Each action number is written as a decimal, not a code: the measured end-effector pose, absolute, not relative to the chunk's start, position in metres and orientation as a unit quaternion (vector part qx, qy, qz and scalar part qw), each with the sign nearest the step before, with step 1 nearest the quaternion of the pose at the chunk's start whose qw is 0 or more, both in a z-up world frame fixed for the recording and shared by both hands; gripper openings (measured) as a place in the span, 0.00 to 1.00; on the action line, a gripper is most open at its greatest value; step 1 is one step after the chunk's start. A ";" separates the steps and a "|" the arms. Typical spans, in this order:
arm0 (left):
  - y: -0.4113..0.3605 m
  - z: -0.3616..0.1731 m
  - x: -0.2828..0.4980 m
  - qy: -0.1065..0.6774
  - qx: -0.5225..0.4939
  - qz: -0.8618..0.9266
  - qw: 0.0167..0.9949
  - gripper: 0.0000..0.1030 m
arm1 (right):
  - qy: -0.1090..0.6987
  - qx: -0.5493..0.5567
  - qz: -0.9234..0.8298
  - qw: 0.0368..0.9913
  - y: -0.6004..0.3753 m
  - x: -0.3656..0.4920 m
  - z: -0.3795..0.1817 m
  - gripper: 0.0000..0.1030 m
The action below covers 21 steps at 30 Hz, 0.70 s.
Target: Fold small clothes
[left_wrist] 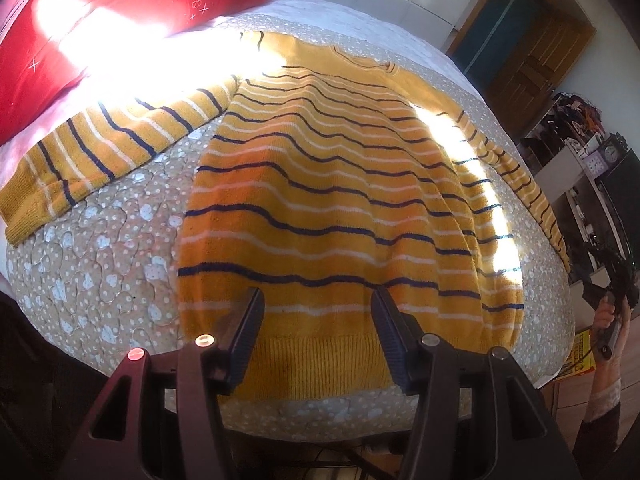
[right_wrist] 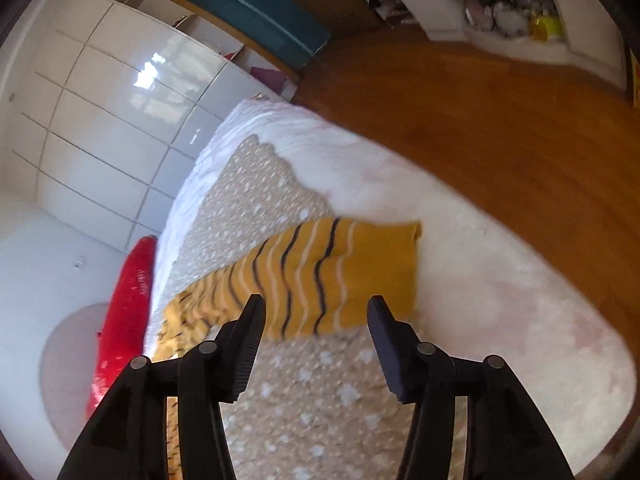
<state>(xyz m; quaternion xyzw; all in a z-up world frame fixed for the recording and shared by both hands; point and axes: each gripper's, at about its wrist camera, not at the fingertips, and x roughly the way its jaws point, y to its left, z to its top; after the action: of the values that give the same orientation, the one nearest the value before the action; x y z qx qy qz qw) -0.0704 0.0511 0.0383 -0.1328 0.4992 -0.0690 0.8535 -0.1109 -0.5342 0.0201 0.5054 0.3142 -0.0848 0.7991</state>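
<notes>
A yellow sweater (left_wrist: 328,208) with navy and white stripes lies flat on the bed, sleeves spread out, hem towards me. My left gripper (left_wrist: 318,300) is open and empty, just above the hem. In the right wrist view my right gripper (right_wrist: 316,308) is open and empty, close above the end of one sleeve (right_wrist: 340,272), whose plain yellow cuff lies on the white blanket. The right gripper also shows in the left wrist view (left_wrist: 612,288), held by a hand at the bed's right side.
The sweater rests on a beige dotted quilt (left_wrist: 100,264) over a white blanket (right_wrist: 500,280). A red pillow (left_wrist: 100,20) lies at the back left. Wooden floor (right_wrist: 500,120), white wardrobe (right_wrist: 100,120) and shelves (left_wrist: 580,168) surround the bed.
</notes>
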 end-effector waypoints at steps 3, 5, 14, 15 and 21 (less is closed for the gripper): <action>0.047 0.036 -0.067 0.503 -0.137 -0.077 0.850 0.53 | 0.321 0.528 -0.076 0.783 -0.515 -0.103 0.000 0.56; 0.045 0.038 -0.068 0.501 -0.134 -0.080 0.851 0.53 | 0.331 0.517 -0.107 0.782 -0.507 -0.091 -0.008 0.56; 0.069 0.057 -0.081 0.465 -0.142 -0.075 0.871 0.62 | 0.342 0.387 -0.235 0.823 -0.490 -0.036 0.023 0.06; 0.074 0.058 -0.081 0.461 -0.144 -0.075 0.873 0.62 | 0.343 0.365 -0.238 0.832 -0.483 -0.025 0.034 0.05; 0.104 0.061 -0.080 0.437 -0.164 -0.076 0.881 0.62 | 0.331 0.230 -0.162 0.901 -0.384 0.035 0.133 0.05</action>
<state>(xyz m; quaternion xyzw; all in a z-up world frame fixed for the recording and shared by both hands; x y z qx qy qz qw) -0.0803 0.1038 0.0613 -0.1636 0.4372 -0.0759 0.8811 0.0350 -0.3836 0.1335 0.2301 0.3314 -0.1619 0.9006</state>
